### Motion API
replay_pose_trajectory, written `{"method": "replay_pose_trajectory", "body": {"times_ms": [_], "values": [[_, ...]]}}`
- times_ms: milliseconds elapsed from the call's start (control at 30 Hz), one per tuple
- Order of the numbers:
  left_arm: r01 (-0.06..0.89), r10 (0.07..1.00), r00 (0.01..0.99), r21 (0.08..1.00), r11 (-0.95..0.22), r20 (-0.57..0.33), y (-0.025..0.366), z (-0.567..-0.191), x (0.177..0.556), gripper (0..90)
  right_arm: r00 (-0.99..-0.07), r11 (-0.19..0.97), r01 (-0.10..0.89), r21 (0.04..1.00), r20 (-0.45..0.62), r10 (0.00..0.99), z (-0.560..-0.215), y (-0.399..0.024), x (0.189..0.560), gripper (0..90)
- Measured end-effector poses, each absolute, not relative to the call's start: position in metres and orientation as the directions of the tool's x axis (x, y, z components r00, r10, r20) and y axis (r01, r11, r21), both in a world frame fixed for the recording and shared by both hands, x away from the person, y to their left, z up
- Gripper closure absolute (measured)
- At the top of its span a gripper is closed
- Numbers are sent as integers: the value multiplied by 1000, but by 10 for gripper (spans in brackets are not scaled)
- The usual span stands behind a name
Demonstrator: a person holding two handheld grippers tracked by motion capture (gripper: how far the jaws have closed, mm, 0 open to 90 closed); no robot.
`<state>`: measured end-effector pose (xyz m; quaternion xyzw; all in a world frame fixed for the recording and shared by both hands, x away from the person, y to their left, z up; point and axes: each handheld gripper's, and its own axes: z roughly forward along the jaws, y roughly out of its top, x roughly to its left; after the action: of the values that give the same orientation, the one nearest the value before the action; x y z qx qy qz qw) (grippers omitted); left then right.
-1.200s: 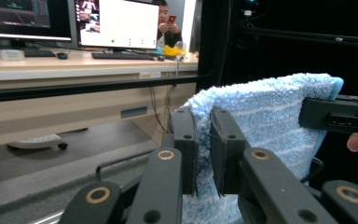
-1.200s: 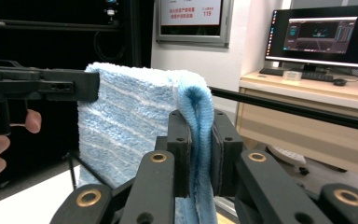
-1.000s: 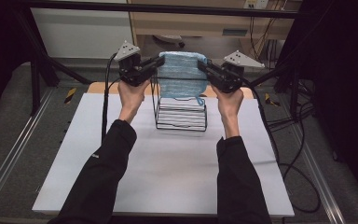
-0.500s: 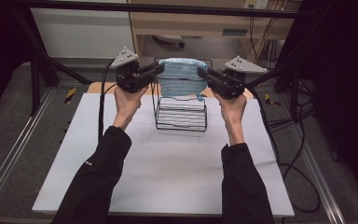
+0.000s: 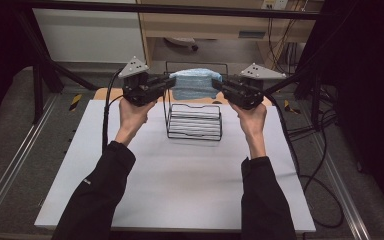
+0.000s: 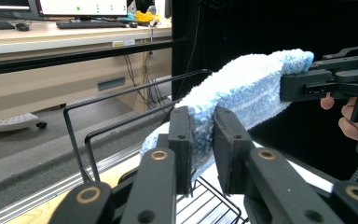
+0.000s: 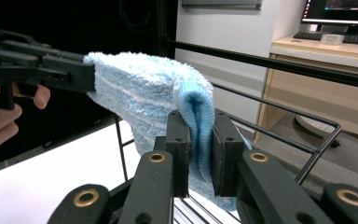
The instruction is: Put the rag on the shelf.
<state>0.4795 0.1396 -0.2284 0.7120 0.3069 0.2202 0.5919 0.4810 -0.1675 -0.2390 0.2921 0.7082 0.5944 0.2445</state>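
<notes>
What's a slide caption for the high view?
Left gripper and right gripper hold a blue towel above a wire rack.

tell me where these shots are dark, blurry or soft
High view: white table brightly lit, surroundings nearly black. Left gripper view: blue towel fairly sharp, near claw soft. Right gripper view: dark behind the towel, bright on the far desk.

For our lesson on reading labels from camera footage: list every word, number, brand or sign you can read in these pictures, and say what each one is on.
No text can be read.
Monitor on the desk: small marks on the screen, too small to read.
Label strip on the desk edge: blurred.
Second monitor: screen content too small to read.
Blue towel, wire rack, left gripper, right gripper: no lettering visible.
</notes>
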Motion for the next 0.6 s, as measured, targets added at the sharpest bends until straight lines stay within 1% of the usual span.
{"method": "replay_pose_trajectory", "body": {"times_ms": [133, 233, 367, 433, 600], "values": [[175, 723, 688, 981, -83, -62, 146, -215, 479, 723, -714, 128, 117, 985, -6, 700, -241, -169, 481, 804], [189, 738, 667, 981, -35, -102, 152, -206, 482, 725, -721, 124, 116, 985, -3, 693, -244, -170, 480, 804], [257, 750, 645, 966, -33, -146, 151, -200, 491, 784, -724, 137, 100, 985, -22, 689, -246, -169, 479, 802], [295, 734, 658, 955, -42, -171, 149, -201, 494, 825, -727, 141, 94, 986, -29, 686, -247, -170, 478, 799], [313, 706, 693, 943, -113, -146, 141, -208, 492, 873, -731, 148, 88, 985, -37, 681, -249, -171, 477, 793]]}}
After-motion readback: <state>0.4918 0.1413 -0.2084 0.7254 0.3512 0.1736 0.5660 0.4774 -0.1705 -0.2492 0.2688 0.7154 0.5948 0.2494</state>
